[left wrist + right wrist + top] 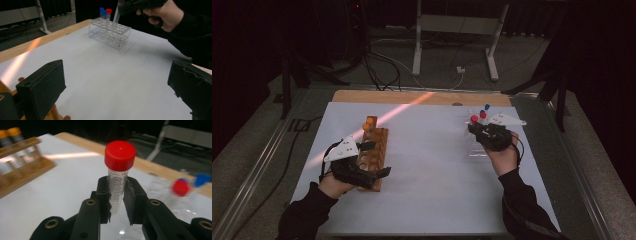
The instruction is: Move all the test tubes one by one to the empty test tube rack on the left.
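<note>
Right tool (117,202) clamped on red-capped tube (118,173) above clear rack (110,33) — left tool (112,90) wide open, apparently empty.

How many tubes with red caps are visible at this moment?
2. One red-capped tube is clamped in the right hand-held gripper, above the clear rack. The other red-capped tube stands in that rack beside a blue-capped one. More could be hidden.

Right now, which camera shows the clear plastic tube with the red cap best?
The right gripper view: the red-capped clear tube is close between the jaws. High view shows its cap; left gripper view shows its lower end.
</note>
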`<state>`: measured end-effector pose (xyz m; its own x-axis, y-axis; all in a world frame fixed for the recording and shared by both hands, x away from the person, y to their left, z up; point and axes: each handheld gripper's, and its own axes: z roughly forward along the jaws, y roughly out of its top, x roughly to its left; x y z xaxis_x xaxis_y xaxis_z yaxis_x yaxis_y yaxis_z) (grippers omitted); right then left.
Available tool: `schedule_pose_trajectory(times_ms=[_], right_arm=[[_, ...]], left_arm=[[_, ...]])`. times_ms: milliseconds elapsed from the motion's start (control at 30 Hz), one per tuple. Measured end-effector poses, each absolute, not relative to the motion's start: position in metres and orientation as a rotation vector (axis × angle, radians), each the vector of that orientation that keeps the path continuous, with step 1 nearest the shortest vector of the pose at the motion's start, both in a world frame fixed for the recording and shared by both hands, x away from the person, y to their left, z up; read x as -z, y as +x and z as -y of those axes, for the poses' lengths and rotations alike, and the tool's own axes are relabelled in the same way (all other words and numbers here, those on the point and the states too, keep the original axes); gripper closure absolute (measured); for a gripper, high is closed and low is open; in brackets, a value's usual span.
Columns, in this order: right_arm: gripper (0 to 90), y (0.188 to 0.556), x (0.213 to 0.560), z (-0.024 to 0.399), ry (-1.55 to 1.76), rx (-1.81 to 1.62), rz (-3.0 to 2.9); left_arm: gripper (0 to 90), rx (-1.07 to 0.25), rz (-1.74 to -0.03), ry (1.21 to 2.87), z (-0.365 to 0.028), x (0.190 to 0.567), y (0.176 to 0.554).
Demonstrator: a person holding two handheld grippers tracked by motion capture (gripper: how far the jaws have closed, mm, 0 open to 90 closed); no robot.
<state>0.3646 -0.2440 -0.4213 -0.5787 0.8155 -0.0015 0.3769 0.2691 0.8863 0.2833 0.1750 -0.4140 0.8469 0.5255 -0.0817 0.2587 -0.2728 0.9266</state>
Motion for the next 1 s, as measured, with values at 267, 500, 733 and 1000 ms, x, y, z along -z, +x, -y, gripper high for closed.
schedule_pose_trajectory(times_ms=[267, 500, 733, 1000], right_arm=[[74.9, 0.344, 0.434, 0.211, 0.977, -1.262, -2.234], [74.9, 0.325, 0.436, 0.188, 0.89, -1.3, -2.334], [74.9, 0.308, 0.436, 0.172, 0.819, -1.311, -2.408], [74.9, 0.295, 0.433, 0.16, 0.756, -1.328, -2.458]], left_arm=[[2.0, -0.258, -0.556, 1.882, -0.161, 0.414, 0.284], [2.1, -0.239, -0.534, 1.899, -0.148, 0.414, 0.287], [2.1, -0.218, -0.503, 1.894, -0.134, 0.412, 0.289], [2.3, -0.204, -0.469, 1.904, -0.117, 0.412, 0.289]])
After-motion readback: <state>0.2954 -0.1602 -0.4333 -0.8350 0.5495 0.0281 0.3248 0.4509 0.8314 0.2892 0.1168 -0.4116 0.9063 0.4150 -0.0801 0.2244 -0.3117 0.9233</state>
